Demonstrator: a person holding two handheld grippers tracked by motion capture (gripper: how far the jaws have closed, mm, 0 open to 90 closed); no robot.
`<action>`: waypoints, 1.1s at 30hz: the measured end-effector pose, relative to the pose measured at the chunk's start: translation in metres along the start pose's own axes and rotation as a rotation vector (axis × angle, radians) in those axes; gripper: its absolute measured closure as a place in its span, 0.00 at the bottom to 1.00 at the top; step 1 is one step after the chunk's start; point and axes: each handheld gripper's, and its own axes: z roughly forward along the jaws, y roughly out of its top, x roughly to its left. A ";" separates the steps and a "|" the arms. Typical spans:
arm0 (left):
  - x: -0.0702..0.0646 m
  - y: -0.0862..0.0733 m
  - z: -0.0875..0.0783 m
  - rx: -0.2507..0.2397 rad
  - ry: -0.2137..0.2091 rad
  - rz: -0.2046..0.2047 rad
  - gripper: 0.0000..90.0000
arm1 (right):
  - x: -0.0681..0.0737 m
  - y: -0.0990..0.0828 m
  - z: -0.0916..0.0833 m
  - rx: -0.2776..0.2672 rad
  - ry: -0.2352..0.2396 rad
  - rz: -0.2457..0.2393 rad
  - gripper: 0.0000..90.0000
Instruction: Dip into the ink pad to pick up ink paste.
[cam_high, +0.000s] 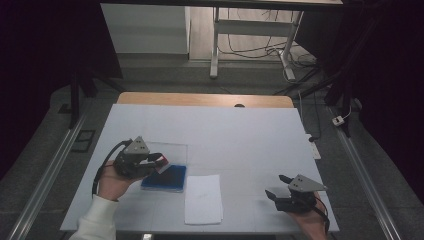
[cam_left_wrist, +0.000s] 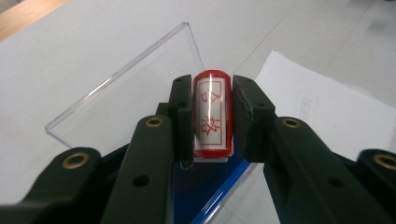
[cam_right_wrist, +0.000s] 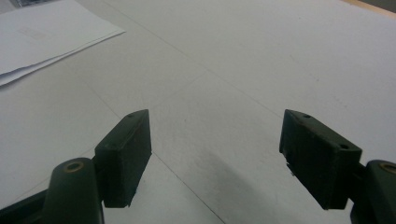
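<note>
Red, smooth and likely slippery, the stamp (cam_left_wrist: 212, 114) sits clamped across its sides in the left gripper (cam_left_wrist: 212, 116) — the right gripper (cam_right_wrist: 215, 154) gapes wide, empty.

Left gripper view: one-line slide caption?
Left claw shut on a red stamp above a blue ink pad, its clear lid open, paper sheet alongside.
</note>
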 end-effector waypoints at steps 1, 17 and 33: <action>-0.001 0.000 0.002 0.005 0.000 0.002 0.78 | 0.000 0.000 0.000 0.001 -0.001 0.001 0.28; -0.003 -0.006 0.028 0.099 0.006 0.014 0.78 | 0.002 -0.001 0.002 0.012 0.014 0.005 0.28; -0.001 -0.014 0.042 0.155 0.016 0.009 0.78 | 0.003 0.000 0.003 0.021 0.023 -0.001 0.28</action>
